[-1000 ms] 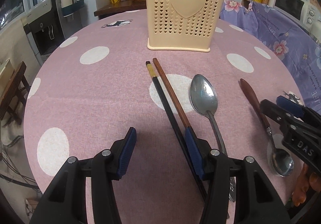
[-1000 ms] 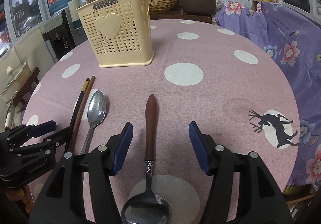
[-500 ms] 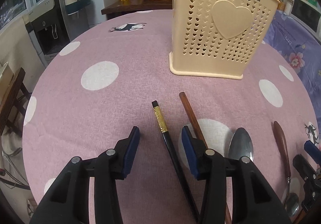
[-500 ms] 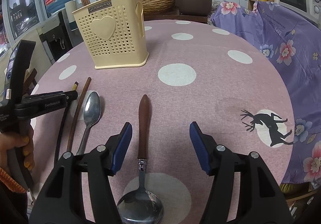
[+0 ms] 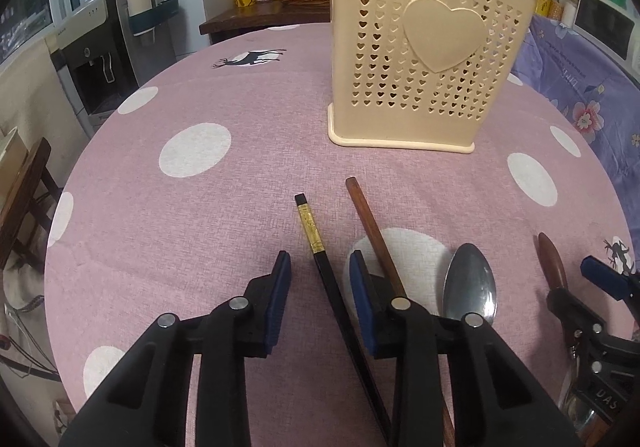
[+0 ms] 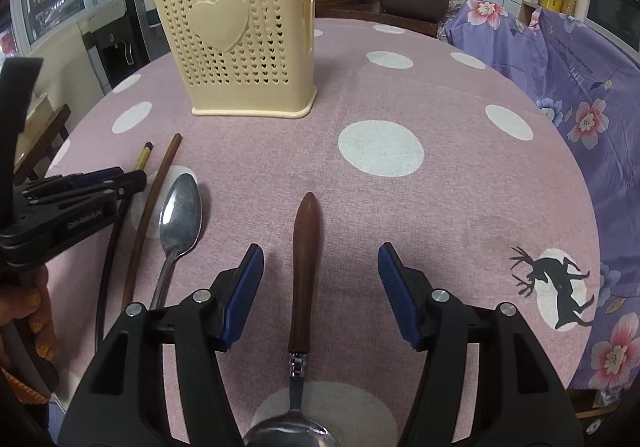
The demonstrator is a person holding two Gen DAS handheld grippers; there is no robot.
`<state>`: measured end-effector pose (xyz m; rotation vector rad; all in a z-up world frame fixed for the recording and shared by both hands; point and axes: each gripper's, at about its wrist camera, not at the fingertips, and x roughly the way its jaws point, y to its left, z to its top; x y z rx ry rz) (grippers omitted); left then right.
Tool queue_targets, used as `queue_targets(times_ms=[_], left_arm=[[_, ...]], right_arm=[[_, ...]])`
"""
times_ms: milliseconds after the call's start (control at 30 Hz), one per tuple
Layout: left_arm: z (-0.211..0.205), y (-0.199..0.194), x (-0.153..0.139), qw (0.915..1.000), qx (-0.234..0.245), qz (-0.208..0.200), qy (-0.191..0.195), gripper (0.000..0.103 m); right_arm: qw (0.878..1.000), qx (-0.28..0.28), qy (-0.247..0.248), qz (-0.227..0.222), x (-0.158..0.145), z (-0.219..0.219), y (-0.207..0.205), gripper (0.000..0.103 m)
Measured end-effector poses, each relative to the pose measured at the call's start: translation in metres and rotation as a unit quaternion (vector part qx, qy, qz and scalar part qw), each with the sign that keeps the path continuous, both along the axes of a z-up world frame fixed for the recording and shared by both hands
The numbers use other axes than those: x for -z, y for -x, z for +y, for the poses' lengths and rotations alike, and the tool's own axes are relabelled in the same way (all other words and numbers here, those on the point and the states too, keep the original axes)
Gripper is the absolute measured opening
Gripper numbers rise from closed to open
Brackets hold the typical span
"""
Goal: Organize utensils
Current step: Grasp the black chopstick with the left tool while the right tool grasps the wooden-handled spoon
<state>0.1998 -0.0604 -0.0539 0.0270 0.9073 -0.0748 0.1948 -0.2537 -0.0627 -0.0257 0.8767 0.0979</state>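
Observation:
A cream perforated utensil holder [image 5: 424, 59] stands on the pink dotted table; it also shows in the right wrist view [image 6: 244, 43]. My left gripper [image 5: 320, 275] is open, its jaws either side of a black chopstick [image 5: 320, 259] lying on the table. A brown chopstick [image 5: 376, 235] lies just right of it, then a steel spoon [image 5: 470, 287]. My right gripper [image 6: 320, 271] is open, straddling a wooden-handled spoon [image 6: 305, 263] that lies on the table.
The holder has chopsticks and utensil handles standing in it. A purple floral cloth [image 6: 576, 71] covers something at the table's right. A water dispenser [image 5: 100, 47] and a wooden side table stand beyond the table's left edge.
My left gripper has moved forward along the chopsticks toward the holder and narrowed, with the black chopstick now between its jaws. My right gripper stays over the wooden-handled spoon.

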Motion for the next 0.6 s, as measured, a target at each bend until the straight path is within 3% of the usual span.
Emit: queue_targets(times_ms=[133, 333, 433, 600], left_arm=[[0.004, -0.007, 0.0, 1.0, -0.006, 0.0, 0.007, 0.019], [0.002, -0.015, -0.001, 0.9999, -0.005, 0.002, 0.013, 0.017], [0.002, -0.018, -0.001, 0.9999, -0.004, 0.004, 0.013, 0.012], [0.002, -0.021, 0.0, 0.9998, -0.003, 0.005, 0.018, 0.011]], right_arm=[[1.0, 0.0, 0.009, 0.007, 0.004, 0.004, -0.007, 0.052], [1.0, -0.007, 0.011, 0.01, 0.003, 0.01, -0.014, 0.037], [1.0, -0.014, 0.013, 0.017, 0.001, 0.012, -0.015, 0.024], [1.0, -0.018, 0.012, 0.019, 0.001, 0.013, -0.017, 0.017]])
